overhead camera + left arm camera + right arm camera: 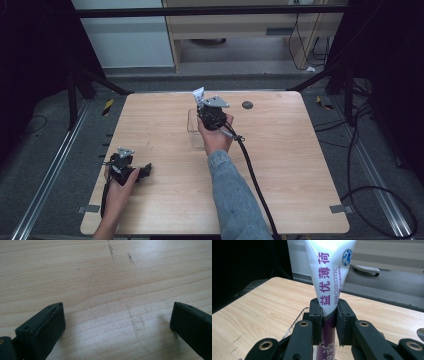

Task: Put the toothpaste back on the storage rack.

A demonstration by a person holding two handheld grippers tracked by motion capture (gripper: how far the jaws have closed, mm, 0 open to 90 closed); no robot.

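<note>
My right gripper (329,312) is shut on a white and purple toothpaste tube (329,277) printed with purple lettering, its flat crimped end pointing up. In the high view the right gripper (206,107) holds the tube (198,94) upright over a clear plastic cup (195,129) near the table's far middle. The cup's rim (297,321) peeks out just below the jaws. My left gripper (145,171) rests low on the table at the front left, and its black jaws stand wide apart with only bare wood between them (117,320).
The wooden table (300,165) has a small dark round disc (247,105) near its far edge. A thick black cable (252,175) trails from the right gripper toward the front edge. Faint pencil marks (111,251) show on the wood ahead of the left gripper.
</note>
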